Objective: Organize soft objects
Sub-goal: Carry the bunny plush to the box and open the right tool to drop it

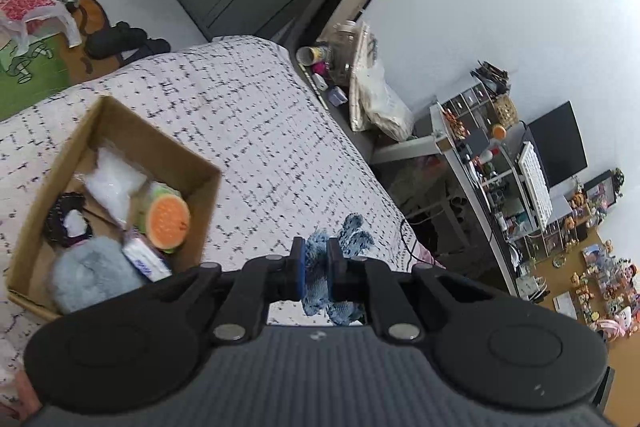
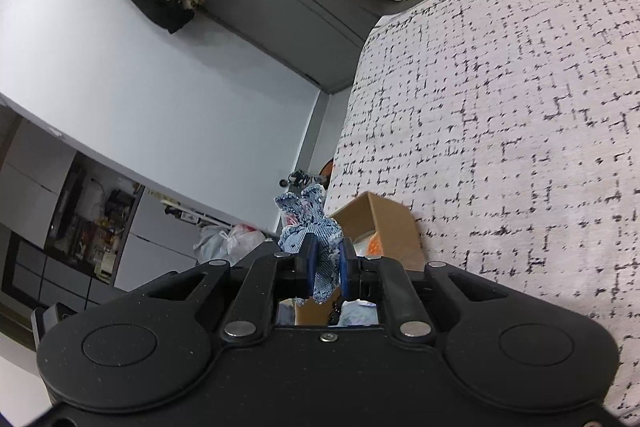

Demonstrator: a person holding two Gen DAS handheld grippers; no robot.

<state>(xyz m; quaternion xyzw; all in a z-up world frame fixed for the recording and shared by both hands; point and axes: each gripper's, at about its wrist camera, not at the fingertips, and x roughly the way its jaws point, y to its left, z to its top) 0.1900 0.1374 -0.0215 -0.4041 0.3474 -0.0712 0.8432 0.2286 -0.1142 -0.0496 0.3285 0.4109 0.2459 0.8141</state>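
at the far left of the left wrist view, an open cardboard box [image 1: 120, 131] is sitting on a bed covered by a pale bedspread [image 1: 248, 131] with black dashes. inside the box, a grey fluffy item [image 1: 90, 273], a clear plastic bag [image 1: 112, 183], an orange and green round plush [image 1: 166, 217] and a small white packet [image 1: 146, 261] are lying crowded together. moving right, the left gripper [image 1: 316, 267] is pinching a blue denim fabric piece [image 1: 354, 231] between its blue pads, holding it just above the bedspread, beside the box. farther right, a cluttered desk [image 1: 500, 187] is standing against the wall. in the right wrist view, the right gripper [image 2: 325, 267] is likewise pressing its pads together on a frayed blue denim scrap [image 2: 306, 217], which is sticking up past the fingers, with the box [image 2: 380, 223] just behind it. the denim is looking light, limp and floppy, so it is likely to droop and fold wherever it is unsupported; pinching a bunched middle fold, as now, seems safer than a frayed edge. whether both grippers are holding one shared piece or two separate ones is hard to tell, since the lower part of the cloth is hiding behind the gripper bodies and the box's near corner is being cut off.
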